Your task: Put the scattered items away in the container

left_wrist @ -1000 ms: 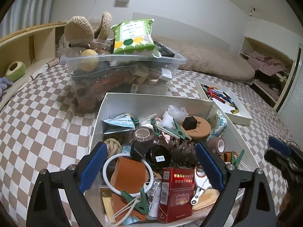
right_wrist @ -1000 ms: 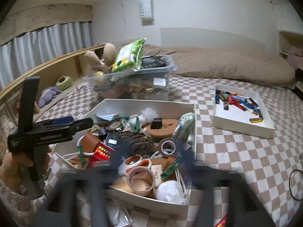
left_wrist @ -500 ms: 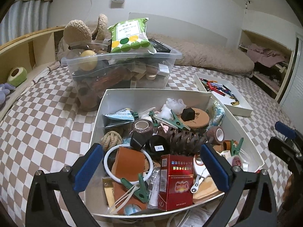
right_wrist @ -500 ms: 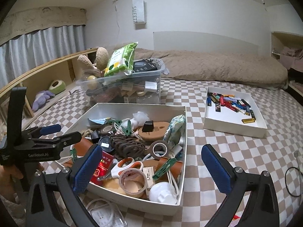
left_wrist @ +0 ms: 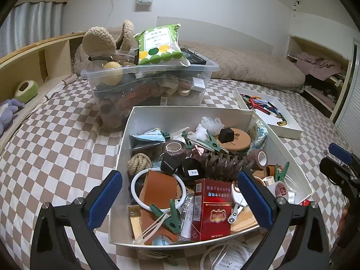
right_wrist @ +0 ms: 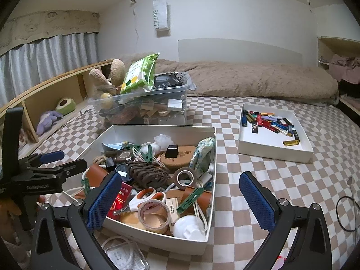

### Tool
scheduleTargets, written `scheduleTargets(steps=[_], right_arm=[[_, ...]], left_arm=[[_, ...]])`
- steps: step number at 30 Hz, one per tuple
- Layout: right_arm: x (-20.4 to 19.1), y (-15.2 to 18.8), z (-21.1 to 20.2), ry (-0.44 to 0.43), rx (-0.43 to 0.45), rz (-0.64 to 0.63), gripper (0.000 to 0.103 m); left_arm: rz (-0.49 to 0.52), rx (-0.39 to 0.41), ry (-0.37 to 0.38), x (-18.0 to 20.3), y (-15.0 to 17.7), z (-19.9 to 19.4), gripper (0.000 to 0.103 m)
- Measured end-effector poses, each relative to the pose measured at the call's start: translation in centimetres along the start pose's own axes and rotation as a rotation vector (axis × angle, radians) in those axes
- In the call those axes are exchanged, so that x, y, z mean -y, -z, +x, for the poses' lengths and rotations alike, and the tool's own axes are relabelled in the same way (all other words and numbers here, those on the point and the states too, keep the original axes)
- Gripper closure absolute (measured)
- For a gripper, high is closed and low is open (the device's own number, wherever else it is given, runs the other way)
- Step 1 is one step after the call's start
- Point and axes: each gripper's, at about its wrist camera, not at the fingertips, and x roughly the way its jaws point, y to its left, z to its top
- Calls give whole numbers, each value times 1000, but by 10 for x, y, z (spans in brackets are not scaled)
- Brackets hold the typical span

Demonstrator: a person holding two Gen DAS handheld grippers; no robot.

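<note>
Both grippers, left point(left_wrist: 180, 199) and right point(right_wrist: 177, 199), have just opened wide and hold nothing above the full white box point(right_wrist: 210, 180); next: pick a stray item beside it.

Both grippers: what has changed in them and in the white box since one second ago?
The left gripper and right gripper have just been opening and now stand wide open, gripping nothing. The white box and its contents lie as before.

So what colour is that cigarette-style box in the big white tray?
Red, with gold print; clearest in the left wrist view.
</note>
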Motion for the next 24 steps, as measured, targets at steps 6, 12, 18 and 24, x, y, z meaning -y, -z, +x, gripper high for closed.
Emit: scheduleTargets(steps=[6, 12, 18, 24], right_arm=[[5, 0, -6, 12, 12, 5, 0], [16, 4, -15, 43, 26, 20, 0], [32, 17, -22, 70, 18, 64, 0], [40, 28, -26, 94, 5, 85, 0]], left_arm=[[-5, 2, -8, -5, 2, -6, 0], [-37, 9, -35, -23, 6, -20, 0], [-76, 4, -52, -41, 22, -30, 0], [-92, -27, -62, -48, 42, -32, 0]])
